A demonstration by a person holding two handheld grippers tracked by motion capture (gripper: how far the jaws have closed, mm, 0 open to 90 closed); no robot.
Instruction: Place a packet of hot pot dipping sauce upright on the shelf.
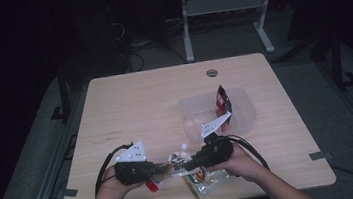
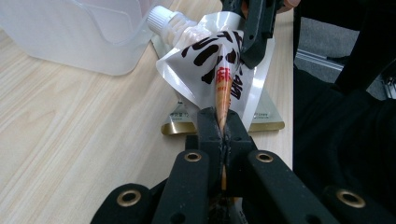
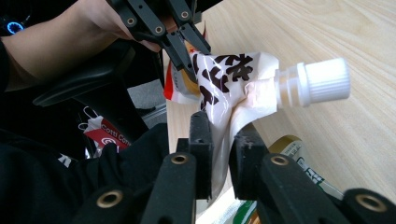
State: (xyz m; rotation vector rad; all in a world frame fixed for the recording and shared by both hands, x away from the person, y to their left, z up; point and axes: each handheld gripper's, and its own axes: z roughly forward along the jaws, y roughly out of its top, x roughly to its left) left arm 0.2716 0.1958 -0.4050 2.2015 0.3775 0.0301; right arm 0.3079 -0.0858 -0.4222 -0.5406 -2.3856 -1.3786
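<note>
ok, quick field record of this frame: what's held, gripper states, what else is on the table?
held item: white spouted pouch with black lettering and a white screw cap, lifted between both tools
left hand-held gripper: shut on the pouch's edge
right hand-held gripper: jaws around the pouch near the spout, closed on it
under pouch: flat green and gold packet on the light wooden table
also: clear plastic tub holding a red packet

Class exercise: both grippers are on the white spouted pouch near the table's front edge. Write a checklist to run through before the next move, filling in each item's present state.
1. Left gripper shut on the spouted pouch: ok.
2. Right gripper pressing the pouch: ok, jaws around it.
3. White cap on the spout: ok.
4. Pouch lifted off the table: ok.
5. Room left in the clear container, which holds a red packet: ok.
6. Pouch sealed, no leak: cannot tell.
</note>
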